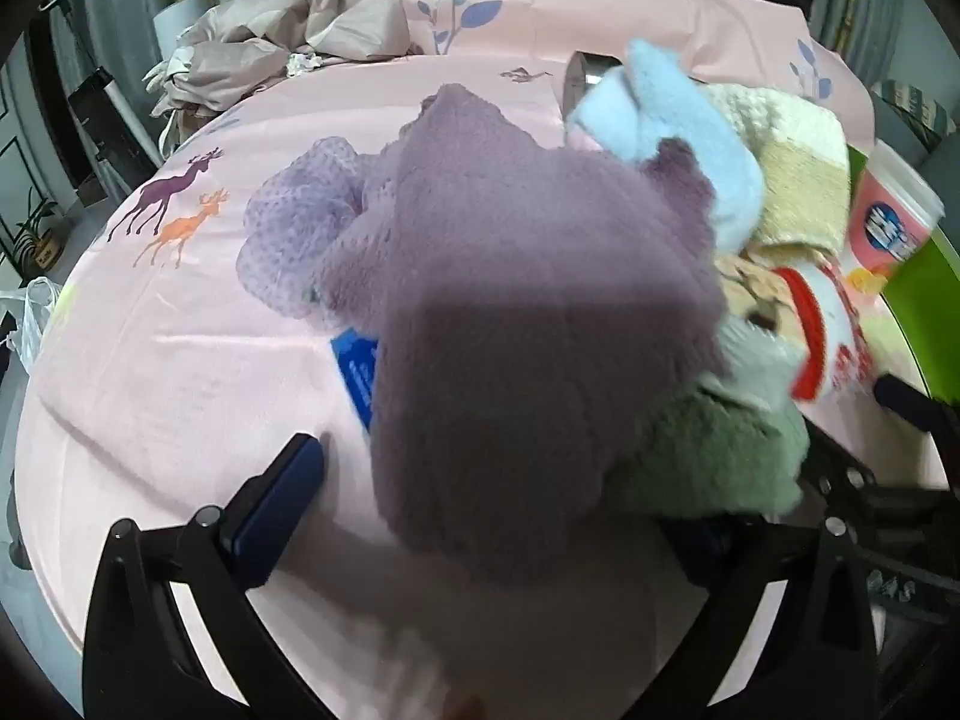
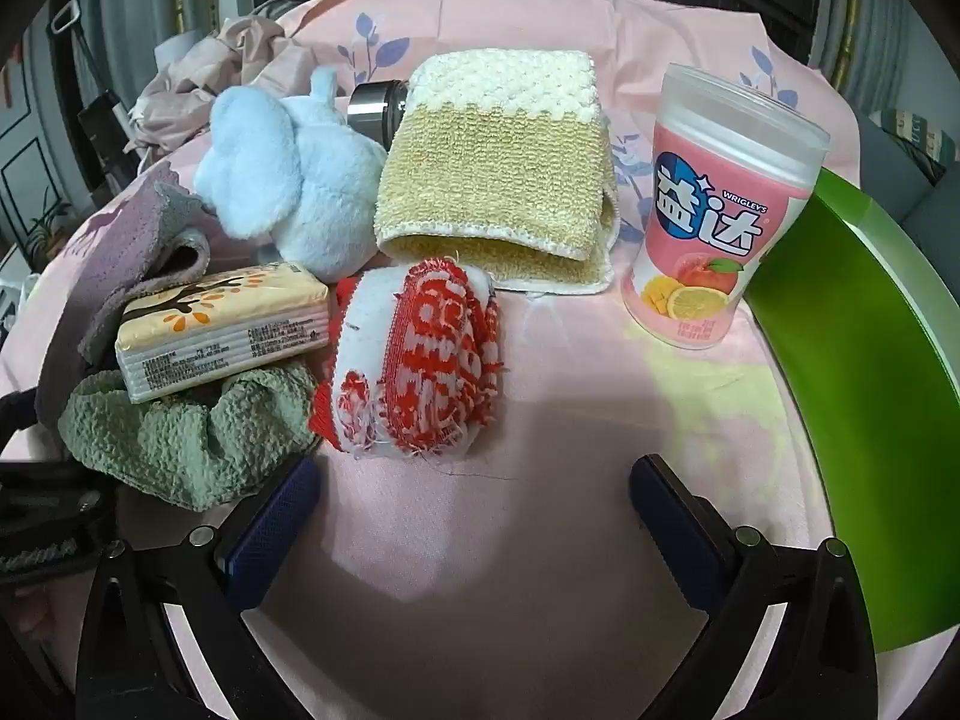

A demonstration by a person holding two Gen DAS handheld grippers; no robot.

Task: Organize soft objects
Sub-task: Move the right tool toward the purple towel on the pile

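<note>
Although both the left gripper (image 1: 492,516) and the right gripper (image 2: 474,504) are spread wide with nothing pinched, a purple cloth (image 1: 528,324) lies between the left jaws, mid-sheet (image 1: 180,372). It is judged light, limp and non-slippery; a bunched fold should be taken. A gum tub (image 2: 714,210) stands lidded near the sheet's right edge, contents unseen, beside a green box (image 2: 864,360).
</note>
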